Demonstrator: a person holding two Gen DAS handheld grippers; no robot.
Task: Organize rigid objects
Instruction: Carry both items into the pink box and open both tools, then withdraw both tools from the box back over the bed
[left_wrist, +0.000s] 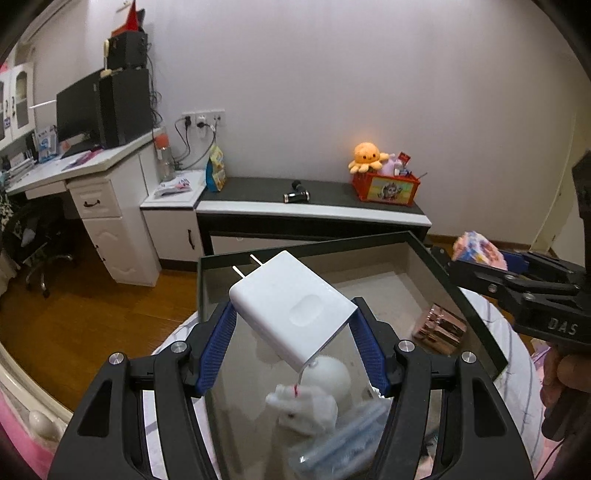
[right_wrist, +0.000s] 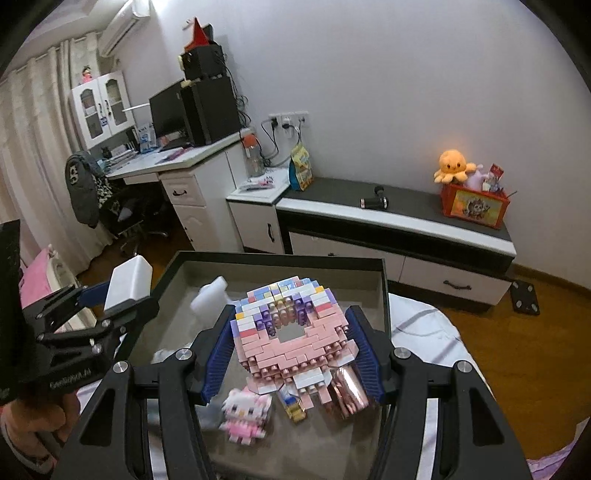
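My left gripper (left_wrist: 291, 332) is shut on a white plug-in charger (left_wrist: 291, 314), prongs pointing away, held above a dark-rimmed shallow box (left_wrist: 391, 240). It also shows in the right wrist view (right_wrist: 127, 284) at the box's left edge. My right gripper (right_wrist: 291, 345) is shut on a pink and pastel brick-built donut (right_wrist: 291, 332), held over the box (right_wrist: 280, 256). In the box lie a rose-gold shiny block (right_wrist: 349, 393), a small pink-and-white brick cat figure (right_wrist: 245, 411), a tiny blue-and-yellow brick piece (right_wrist: 293, 404) and a white round thing (left_wrist: 332, 376).
The box rests on a bed with a white and pink cover (right_wrist: 424, 332). Beyond it stand a low black-topped cabinet (right_wrist: 399, 218) with a red toy basket (right_wrist: 474, 205), a white desk (right_wrist: 177, 162) with a monitor, and wood floor (left_wrist: 92, 295).
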